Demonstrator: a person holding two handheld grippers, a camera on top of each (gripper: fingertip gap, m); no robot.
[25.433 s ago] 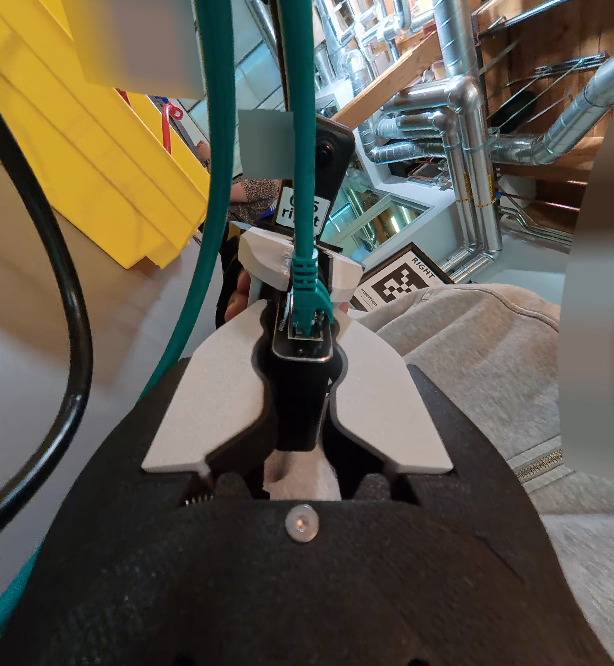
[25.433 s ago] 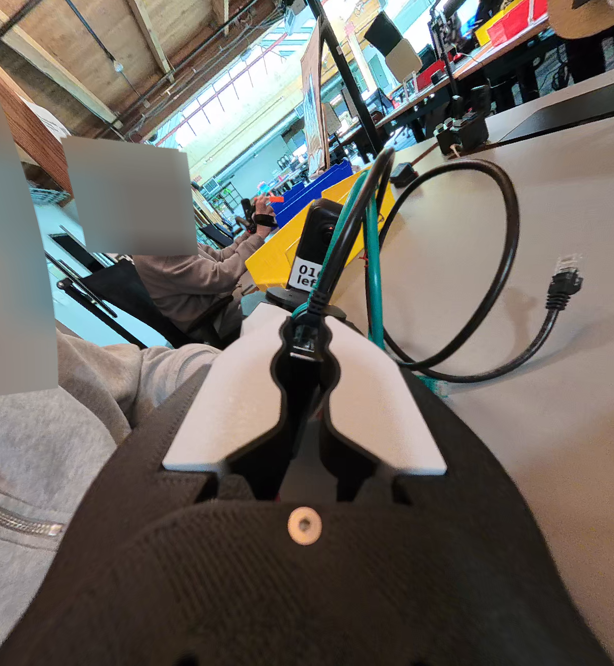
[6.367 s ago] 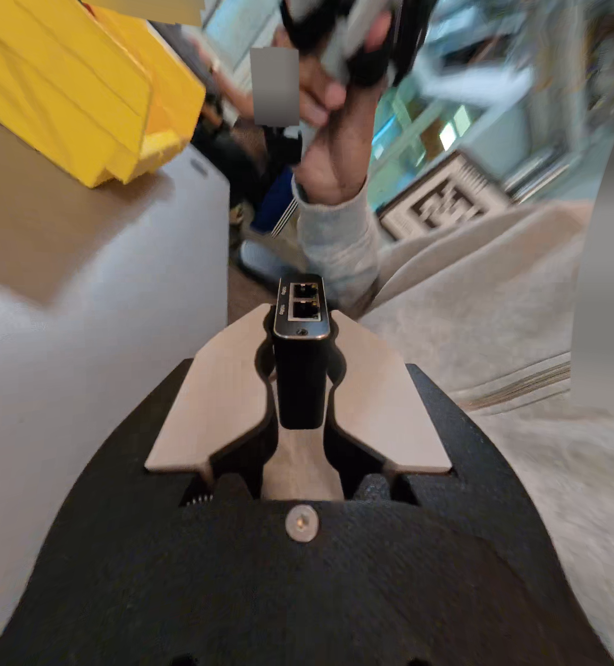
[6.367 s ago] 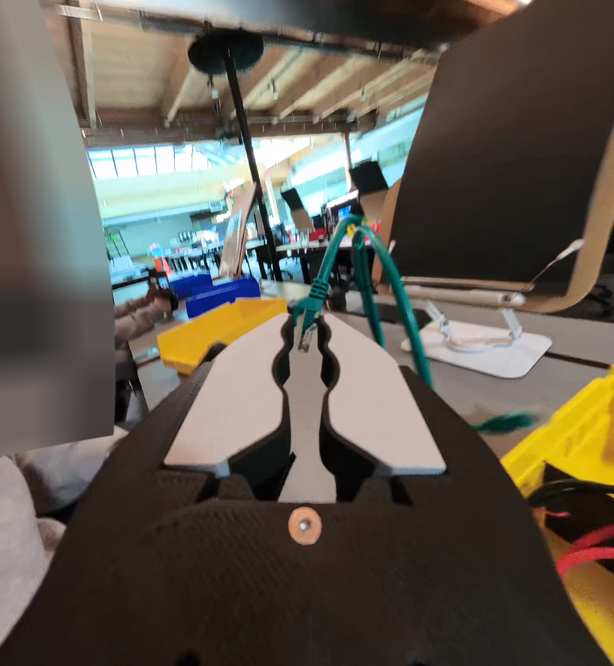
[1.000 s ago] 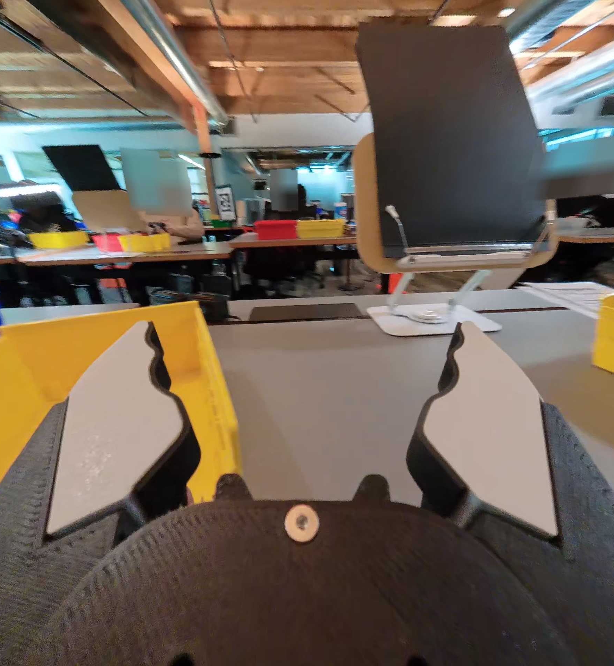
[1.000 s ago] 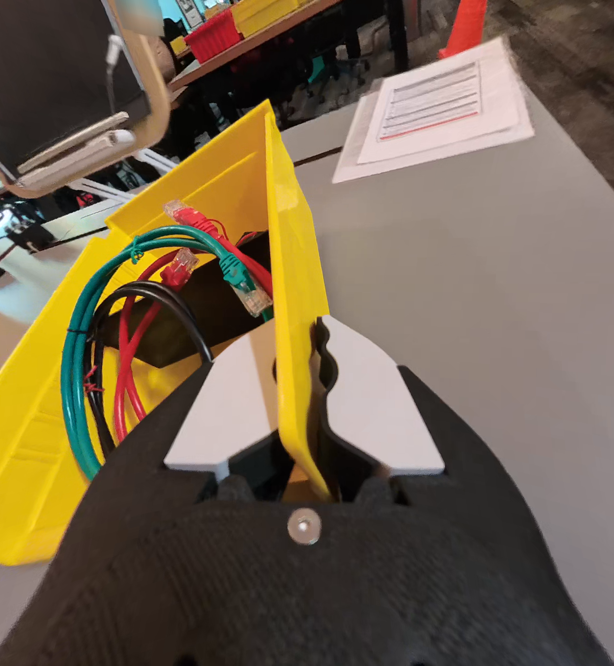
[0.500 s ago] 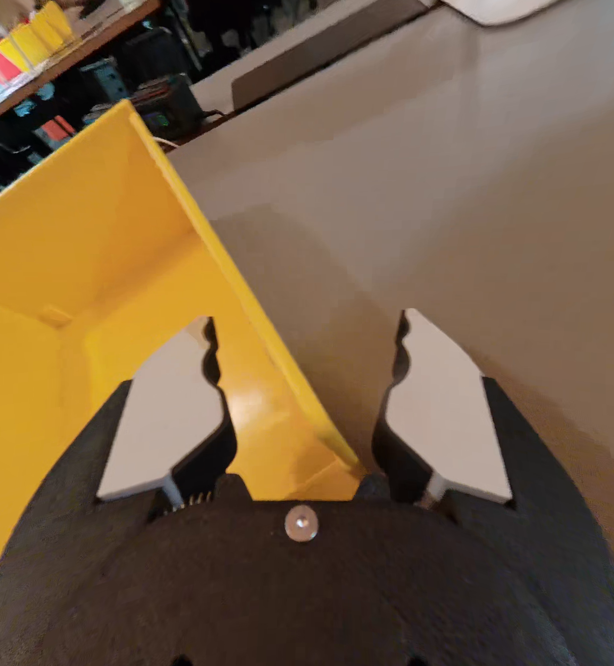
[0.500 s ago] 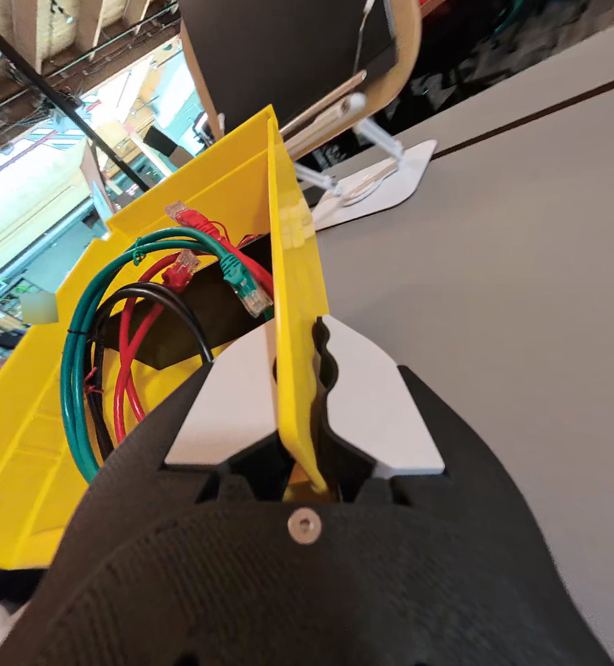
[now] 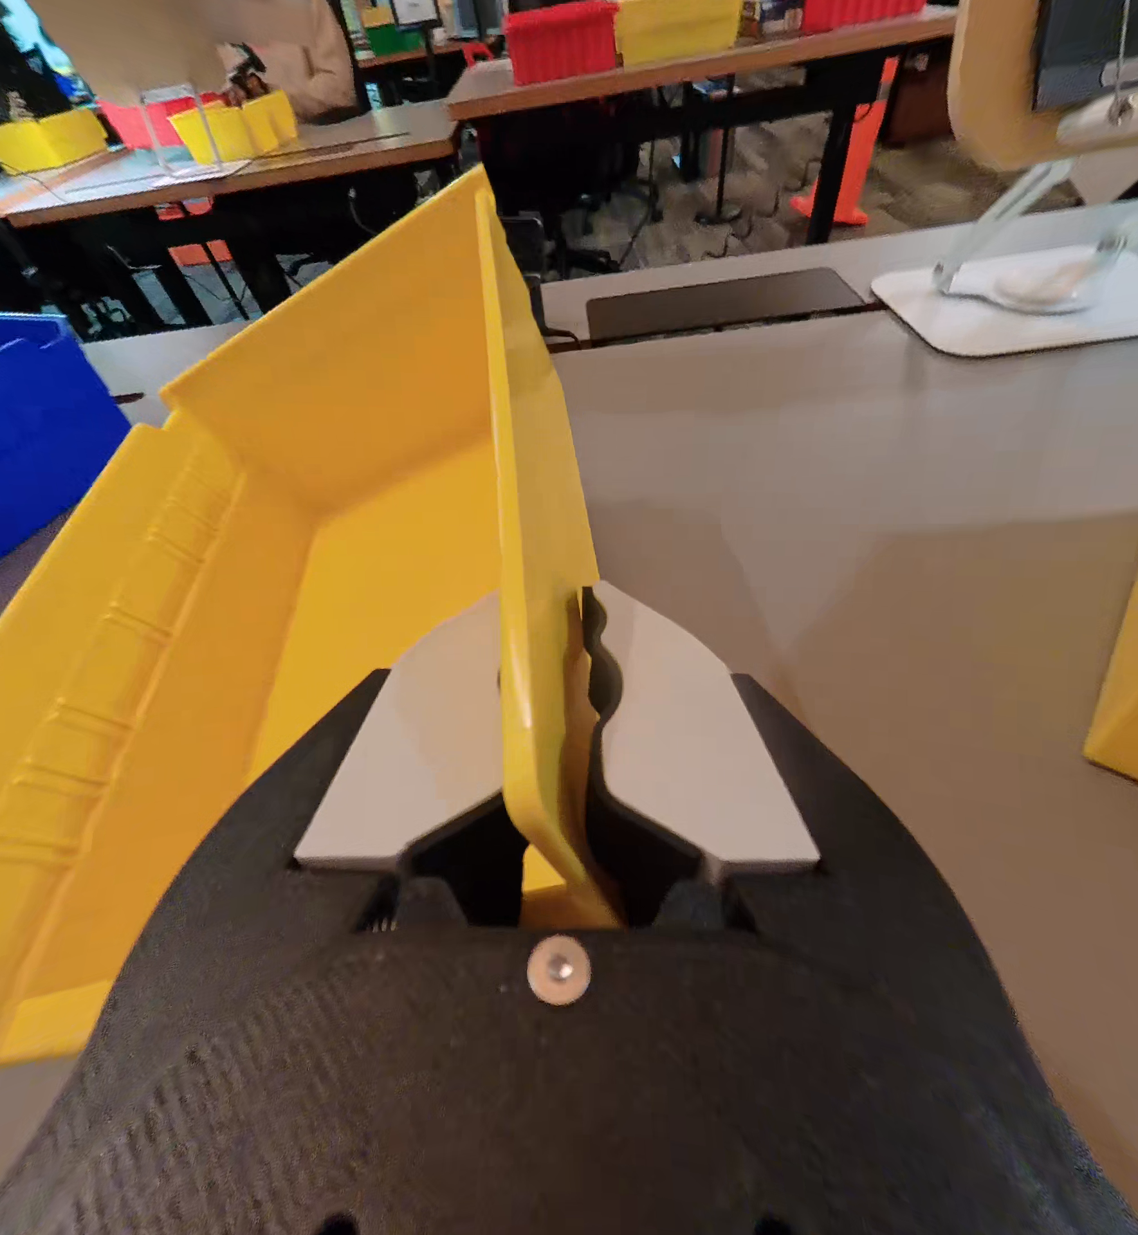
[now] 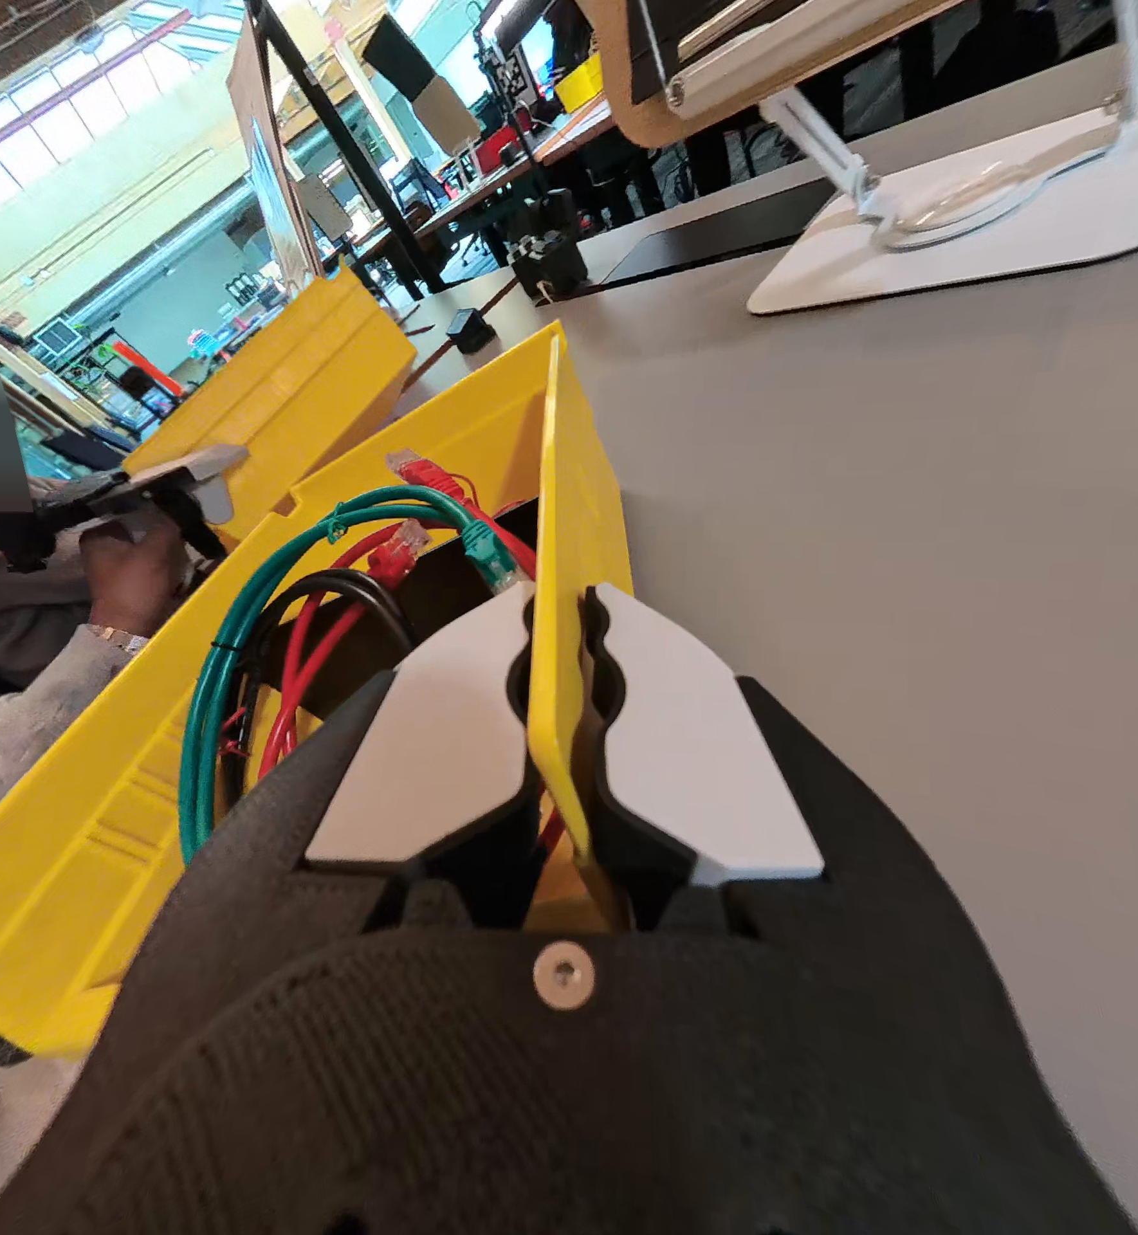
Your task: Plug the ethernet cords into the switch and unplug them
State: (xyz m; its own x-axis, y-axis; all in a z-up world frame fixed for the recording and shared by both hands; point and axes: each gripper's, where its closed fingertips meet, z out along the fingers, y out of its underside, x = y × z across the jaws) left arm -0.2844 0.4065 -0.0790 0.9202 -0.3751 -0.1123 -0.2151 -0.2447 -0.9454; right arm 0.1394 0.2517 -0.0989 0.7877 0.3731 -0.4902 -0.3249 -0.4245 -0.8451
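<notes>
Inside, cords (image 10: 325,534) lie left of jaws clamping bin wall (image 10: 569,508).

Each wrist camera looks forward along its own claw, close over a yellow bin wall. Both share the grey counter (image 9: 853,501) and the white stand base (image 10: 987,234).

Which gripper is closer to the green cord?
Right. The right gripper clamps the wall of the yellow bin holding the green cord. The left gripper clamps the wall of another, empty yellow bin.
</notes>
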